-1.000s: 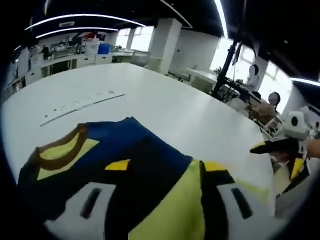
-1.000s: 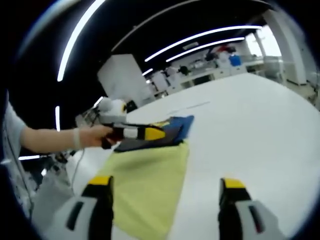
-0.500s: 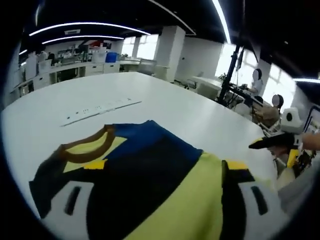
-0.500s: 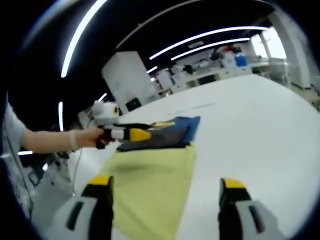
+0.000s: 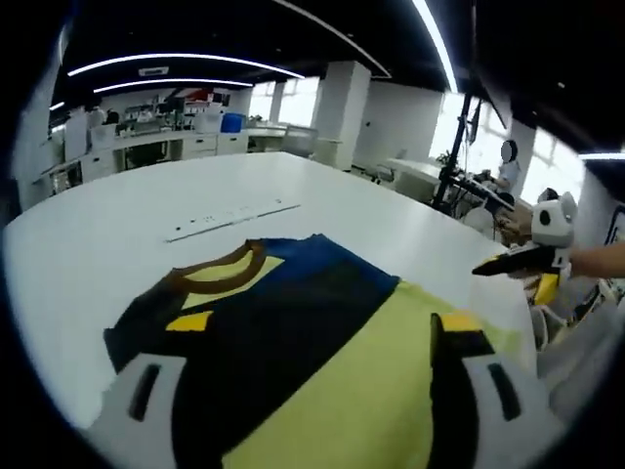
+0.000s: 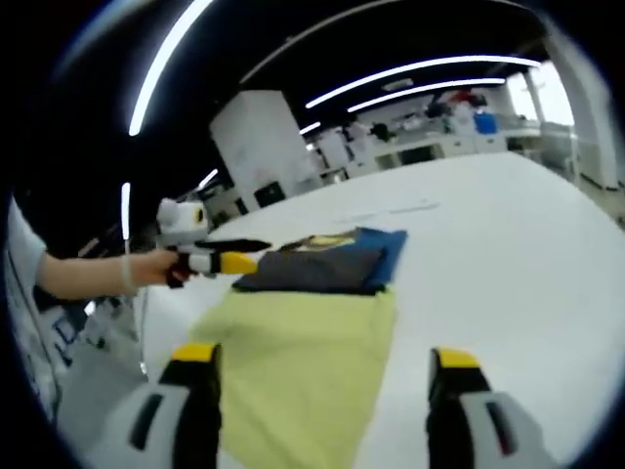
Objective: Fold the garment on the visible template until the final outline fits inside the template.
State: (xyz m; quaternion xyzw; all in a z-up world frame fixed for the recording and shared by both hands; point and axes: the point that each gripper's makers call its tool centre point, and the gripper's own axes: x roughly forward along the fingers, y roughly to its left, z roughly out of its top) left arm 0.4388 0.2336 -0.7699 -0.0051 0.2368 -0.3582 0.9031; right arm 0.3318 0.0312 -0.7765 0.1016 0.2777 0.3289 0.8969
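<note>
The garment lies folded on the white table. It has a blue and black upper part, a brown collar and a yellow panel. My left gripper is open, its jaws wide apart above the garment's near edge. In the right gripper view the left gripper hovers just off the left edge of the dark fold, held by a hand. My right gripper is open over the yellow panel. It also appears as the right gripper beyond the table's edge.
A thin white strip lies on the table beyond the collar, also seen as the strip. Bare tabletop spreads to the right. People sit at a stand off the table. Benches line the far wall.
The left gripper has drawn back off the dark fold toward the person's side. Both views have shifted, and more of the flat garment shows now.
</note>
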